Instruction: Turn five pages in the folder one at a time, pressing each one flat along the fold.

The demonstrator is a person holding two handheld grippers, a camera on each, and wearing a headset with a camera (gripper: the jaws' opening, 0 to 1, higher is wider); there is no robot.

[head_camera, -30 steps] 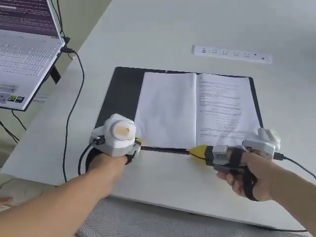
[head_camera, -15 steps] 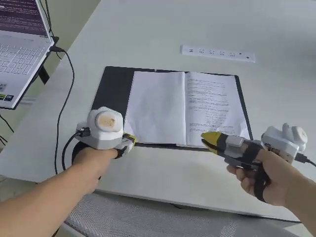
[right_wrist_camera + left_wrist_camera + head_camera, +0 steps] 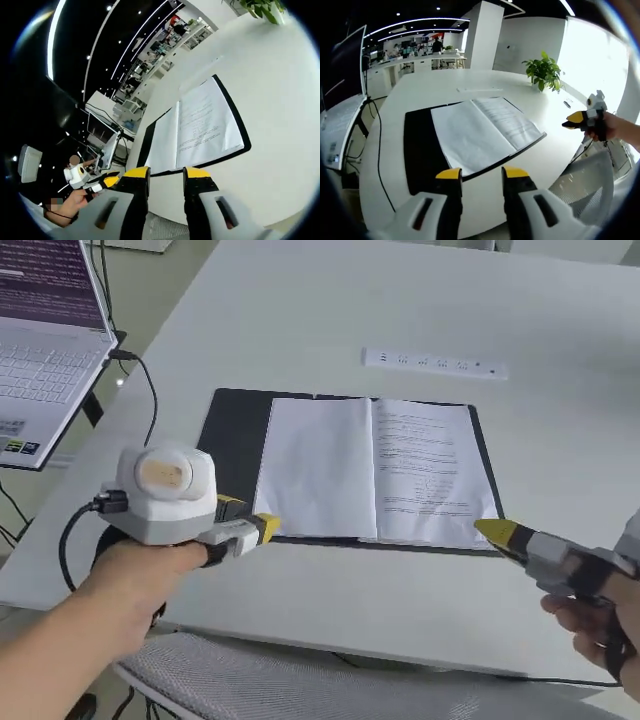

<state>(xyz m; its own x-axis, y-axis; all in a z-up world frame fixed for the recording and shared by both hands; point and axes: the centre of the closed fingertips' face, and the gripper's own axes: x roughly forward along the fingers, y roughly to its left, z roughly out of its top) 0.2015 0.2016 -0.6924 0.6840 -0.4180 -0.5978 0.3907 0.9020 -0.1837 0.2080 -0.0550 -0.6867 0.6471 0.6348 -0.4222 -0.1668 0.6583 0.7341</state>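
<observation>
A black folder (image 3: 235,430) lies open on the white table, with a blank white page (image 3: 315,465) on the left and a printed page (image 3: 430,470) on the right, both flat. My left gripper (image 3: 250,517) hovers just off the folder's near left corner, open and holding nothing. My right gripper (image 3: 497,532) hangs by the near right corner, its yellow jaws slightly apart and holding nothing. From the left gripper view, the folder (image 3: 422,145) lies ahead of the open jaws (image 3: 482,175), with the right gripper (image 3: 572,120) off to the right. The right gripper view looks over its jaws (image 3: 166,175) at the folder (image 3: 200,125).
A laptop (image 3: 40,330) stands at the far left, and its black cable (image 3: 150,400) runs down beside the folder. A white power strip (image 3: 433,364) lies beyond the folder. A grey mesh chair (image 3: 250,685) sits under the table's near edge. A potted plant (image 3: 543,72) stands far off.
Both grippers have drawn back from the folder's near edge: the right one out past the right corner, the left one toward me and to the left. The pages lie as before.
</observation>
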